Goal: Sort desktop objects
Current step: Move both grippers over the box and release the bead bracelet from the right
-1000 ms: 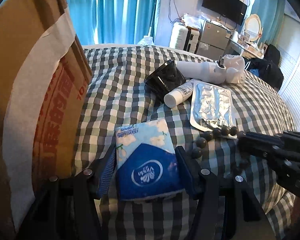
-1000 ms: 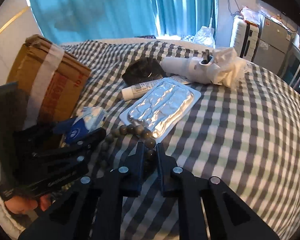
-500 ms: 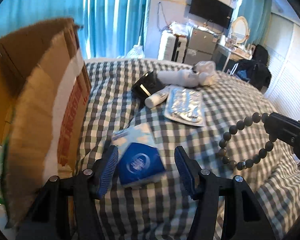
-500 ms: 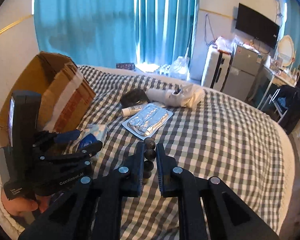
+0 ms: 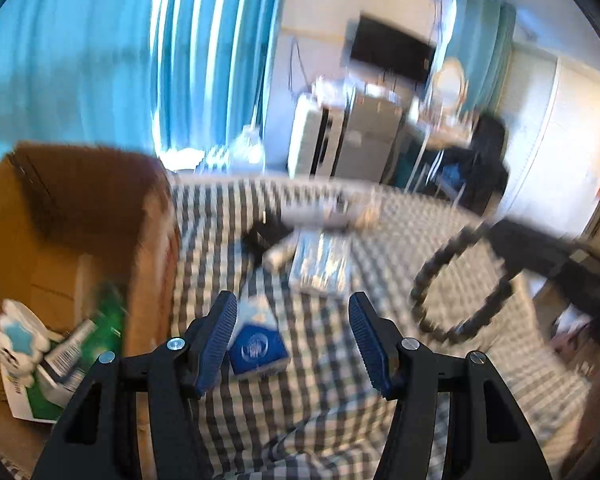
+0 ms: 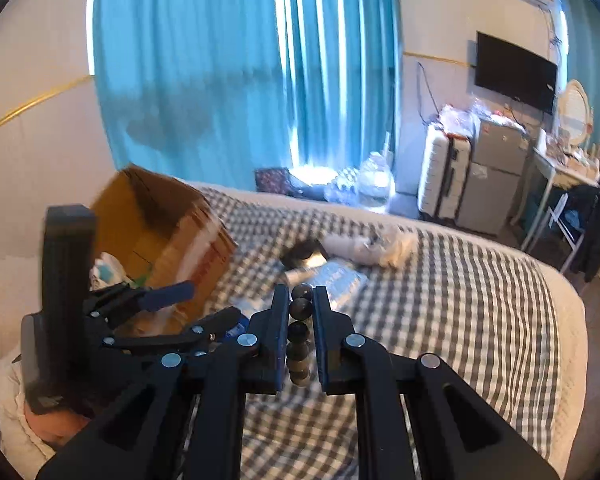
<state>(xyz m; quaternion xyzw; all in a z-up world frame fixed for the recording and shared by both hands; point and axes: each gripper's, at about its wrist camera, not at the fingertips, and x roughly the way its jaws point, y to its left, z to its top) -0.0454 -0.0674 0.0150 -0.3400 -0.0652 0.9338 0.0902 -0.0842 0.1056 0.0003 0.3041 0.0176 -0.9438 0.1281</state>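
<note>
My right gripper (image 6: 300,300) is shut on a dark bead bracelet (image 6: 299,336) and holds it high above the checked bed; the bracelet hangs as a loop in the left wrist view (image 5: 460,284). My left gripper (image 5: 292,328) is open and empty, raised above a blue tissue pack (image 5: 258,346) on the bed. An open cardboard box (image 5: 72,232) stands at the left, with a white-and-green package (image 5: 40,360) inside. A silver blister pack (image 5: 320,264), a white tube (image 5: 278,254) and a black object (image 5: 266,234) lie further back.
The checked bedcover (image 6: 460,300) spreads to the right. A white device with crumpled tissue (image 6: 376,248) lies at the far side. Blue curtains (image 6: 220,80), a suitcase (image 6: 444,172) and a cabinet stand beyond the bed.
Both grippers have risen well above the bed. The right gripper lifted the bracelet off the cover. The left gripper backed away from the tissue pack, and the box's inside came into view.
</note>
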